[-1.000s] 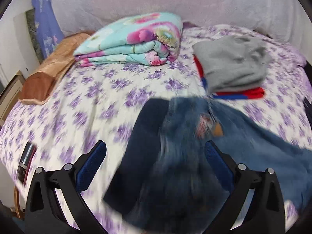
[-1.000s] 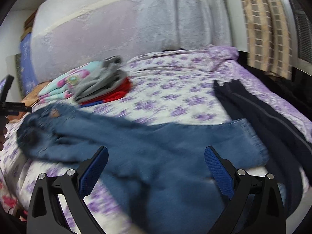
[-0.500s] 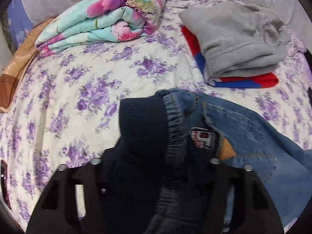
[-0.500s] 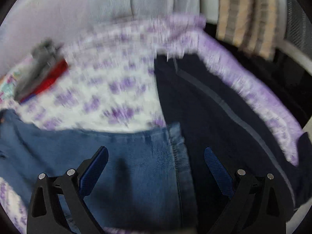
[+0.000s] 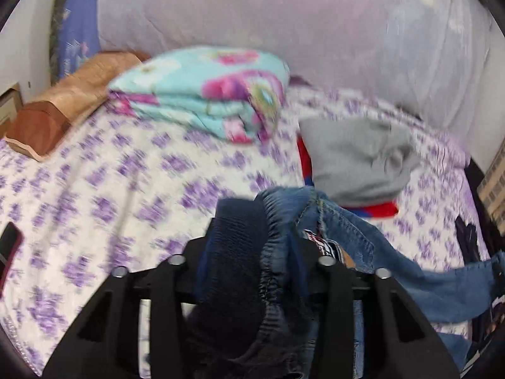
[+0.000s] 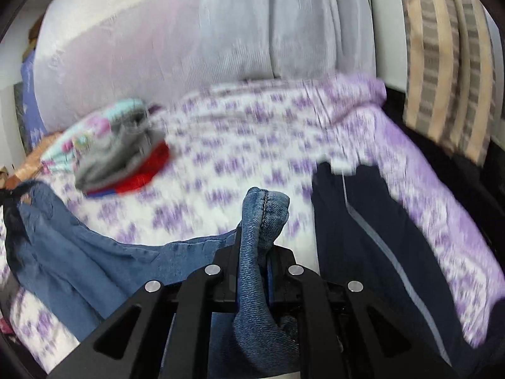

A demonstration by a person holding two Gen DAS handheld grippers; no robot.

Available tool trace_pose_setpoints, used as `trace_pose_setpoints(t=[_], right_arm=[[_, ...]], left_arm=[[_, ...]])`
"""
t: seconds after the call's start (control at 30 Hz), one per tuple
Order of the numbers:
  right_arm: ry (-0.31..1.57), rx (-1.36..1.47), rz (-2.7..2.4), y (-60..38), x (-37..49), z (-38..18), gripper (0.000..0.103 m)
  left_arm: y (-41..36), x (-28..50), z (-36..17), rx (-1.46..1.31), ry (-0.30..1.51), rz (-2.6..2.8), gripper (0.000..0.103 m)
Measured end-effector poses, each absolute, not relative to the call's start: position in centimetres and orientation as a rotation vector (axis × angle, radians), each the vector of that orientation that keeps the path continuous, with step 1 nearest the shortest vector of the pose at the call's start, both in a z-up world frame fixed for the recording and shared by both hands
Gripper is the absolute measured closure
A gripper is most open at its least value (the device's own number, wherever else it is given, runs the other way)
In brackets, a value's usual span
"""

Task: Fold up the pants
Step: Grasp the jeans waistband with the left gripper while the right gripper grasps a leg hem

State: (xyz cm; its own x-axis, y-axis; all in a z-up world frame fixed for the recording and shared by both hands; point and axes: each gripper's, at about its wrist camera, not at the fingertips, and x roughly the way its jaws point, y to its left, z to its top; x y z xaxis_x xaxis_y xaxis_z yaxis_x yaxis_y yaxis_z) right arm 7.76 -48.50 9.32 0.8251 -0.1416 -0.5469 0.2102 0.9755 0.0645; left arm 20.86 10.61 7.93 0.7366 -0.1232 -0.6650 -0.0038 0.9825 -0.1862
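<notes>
In the left wrist view, the waistband of the jeans (image 5: 277, 221) is pinched in the closed left gripper (image 5: 252, 252), lifted over the floral bedsheet (image 5: 110, 189); bare sheet lies left, a folded quilt (image 5: 202, 94) and grey garment (image 5: 356, 158) beyond. In the right wrist view, the hem (image 6: 265, 208) is clamped by the closed right gripper (image 6: 255, 262); dark trousers (image 6: 363, 221) are seen just beside. The jeans are stretched lengthwise between the grippers, sagging mid-span.

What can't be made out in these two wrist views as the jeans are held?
- Left gripper pads, left wrist view: buried in the jeans waistband.
- Right gripper pads, right wrist view: covered by the pinched hem.
- Dark pants, right wrist view: lower part cut off by the frame edge.
- Bedsheet print: motion-blurred in both views.
</notes>
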Motion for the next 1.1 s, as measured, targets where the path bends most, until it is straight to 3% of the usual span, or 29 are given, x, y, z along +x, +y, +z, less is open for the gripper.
trace_pose_setpoints(t=[0.1,0.2,0.23,0.27,0.3,0.33,0.4,0.43,0.47,0.53,0.57,0.77,1.0,1.1], right_arm=[[0.500,0.146,-0.186,-49.2,10.1,12.0,0.092],[0.471,0.176,-0.241,-50.4,13.3,12.6,0.092],[0.547,0.207,-0.248,-51.1,15.7,11.5,0.086],[0.656,0.212,-0.248,-51.4,18.0,9.8,0.070],[0.728,0.212,-0.248,-51.6,19.4,8.3,0.059],[0.797,0.197,-0.305,-52.1,20.5,6.2,0.052],[0.840,0.180,-0.363,-52.5,20.2,4.3,0.052],[0.823,0.199,-0.346,-52.5,18.9,4.4,0.048],[0.797,0.208,-0.335,-52.3,17.5,4.7,0.033],[0.720,0.212,-0.325,-51.6,13.5,6.1,0.013],[0.693,0.214,-0.320,-51.2,11.7,6.5,0.008],[0.673,0.212,-0.245,-47.6,1.8,5.5,0.007],[0.697,0.156,-0.266,-44.5,-6.0,3.3,0.007],[0.698,0.178,-0.303,-44.9,-8.9,2.8,0.007]], left_arm=[[12.2,20.6,9.0,-0.196,0.719,-0.031,0.067],[12.9,21.4,9.2,-0.119,0.641,0.122,0.075],[13.4,22.3,8.6,-0.130,0.664,0.125,0.069],[13.8,24.5,6.8,-0.152,0.771,0.110,0.060],[14.1,25.8,5.2,-0.177,0.853,0.101,0.060],[14.1,26.7,3.3,-0.194,0.935,0.094,0.059],[13.8,26.1,2.3,-0.176,0.970,0.085,0.057],[13.6,25.4,2.3,-0.159,0.968,0.066,0.047],[13.3,24.1,2.5,-0.133,0.957,0.053,0.030],[13.7,21.3,3.4,-0.110,0.914,0.055,0.014],[14.2,19.7,3.8,-0.112,0.897,0.047,0.012],[15.1,13.2,1.8,-0.147,0.973,-0.018,0.012],[11.3,14.5,-2.1,-0.212,1.029,-0.121,0.013],[11.5,15.7,-2.7,-0.305,0.997,-0.077,0.026]])
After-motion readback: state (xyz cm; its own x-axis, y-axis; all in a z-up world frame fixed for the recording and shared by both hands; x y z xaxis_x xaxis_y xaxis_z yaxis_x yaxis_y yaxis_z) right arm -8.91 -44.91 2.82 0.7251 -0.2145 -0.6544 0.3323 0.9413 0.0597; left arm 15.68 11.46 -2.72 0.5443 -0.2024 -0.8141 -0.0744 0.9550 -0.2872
